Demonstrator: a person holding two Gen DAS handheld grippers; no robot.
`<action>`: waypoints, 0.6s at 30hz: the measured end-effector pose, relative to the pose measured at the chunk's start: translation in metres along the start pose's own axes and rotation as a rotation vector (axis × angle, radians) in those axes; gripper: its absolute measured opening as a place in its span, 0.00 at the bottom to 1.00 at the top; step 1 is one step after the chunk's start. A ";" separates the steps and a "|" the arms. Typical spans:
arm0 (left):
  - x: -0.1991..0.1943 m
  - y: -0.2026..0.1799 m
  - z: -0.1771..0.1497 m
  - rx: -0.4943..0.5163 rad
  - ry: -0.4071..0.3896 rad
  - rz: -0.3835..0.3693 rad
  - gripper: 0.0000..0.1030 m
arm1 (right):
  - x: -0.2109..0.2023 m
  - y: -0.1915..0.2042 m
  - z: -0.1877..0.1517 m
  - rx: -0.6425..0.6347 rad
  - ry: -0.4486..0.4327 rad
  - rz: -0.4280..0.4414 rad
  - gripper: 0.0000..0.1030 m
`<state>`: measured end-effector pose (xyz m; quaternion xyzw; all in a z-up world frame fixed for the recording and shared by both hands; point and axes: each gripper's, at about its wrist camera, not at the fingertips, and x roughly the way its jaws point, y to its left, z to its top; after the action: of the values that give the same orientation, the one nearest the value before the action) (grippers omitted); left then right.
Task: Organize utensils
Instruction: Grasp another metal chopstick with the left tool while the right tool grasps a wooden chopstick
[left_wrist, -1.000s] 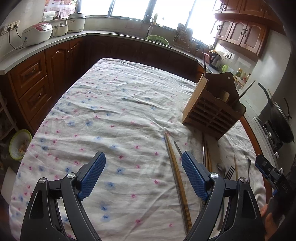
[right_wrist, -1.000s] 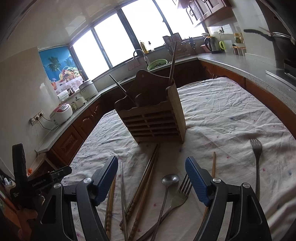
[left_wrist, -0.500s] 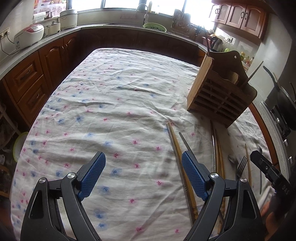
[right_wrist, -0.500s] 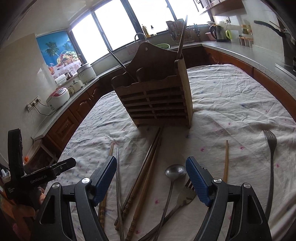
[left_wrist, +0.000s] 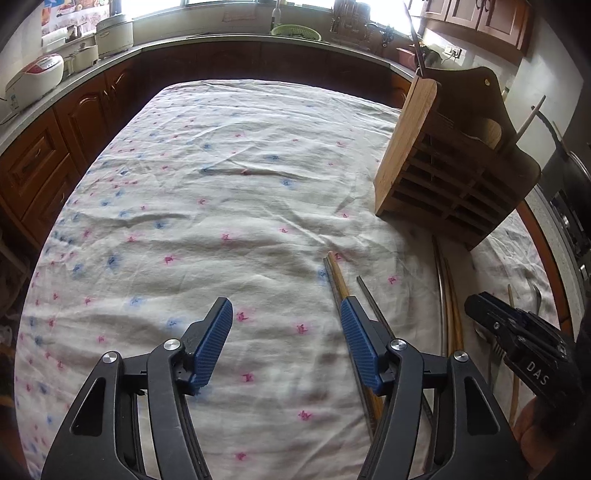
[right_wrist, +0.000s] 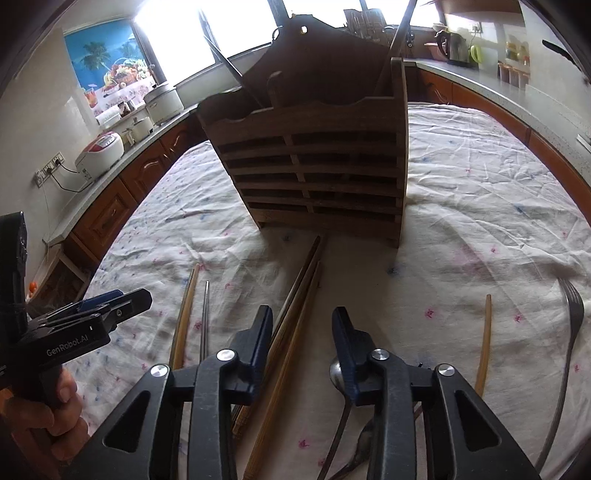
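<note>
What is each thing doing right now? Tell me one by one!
Left tool: jaws closing, nothing between them.
Right tool: jaws closing, nothing gripped.
Wooden holder: upright, a few sticks poking out.
Brown chopsticks: lying flat on the cloth.
Spoon: lying flat, partly hidden.
Fork: lying flat, alone.

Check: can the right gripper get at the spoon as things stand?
Probably yes. The spoon lies bare on the cloth just under the right gripper, whose closing jaws hold nothing. Only its bowl sits under the right finger; a fork's tines touch its handle lower down.
</note>
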<state>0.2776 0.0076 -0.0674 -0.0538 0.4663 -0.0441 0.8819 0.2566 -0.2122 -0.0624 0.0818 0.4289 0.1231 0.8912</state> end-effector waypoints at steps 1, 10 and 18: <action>0.004 -0.002 0.001 0.003 0.008 -0.001 0.56 | 0.005 -0.001 0.001 0.003 0.012 -0.008 0.23; 0.027 -0.013 0.011 0.046 0.042 0.009 0.41 | 0.027 -0.008 0.010 0.003 0.052 -0.030 0.15; 0.029 -0.009 0.018 0.015 0.073 -0.060 0.40 | 0.027 -0.015 0.012 0.008 0.053 -0.018 0.13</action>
<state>0.3082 -0.0040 -0.0797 -0.0596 0.4958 -0.0761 0.8631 0.2846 -0.2197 -0.0787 0.0782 0.4537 0.1155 0.8802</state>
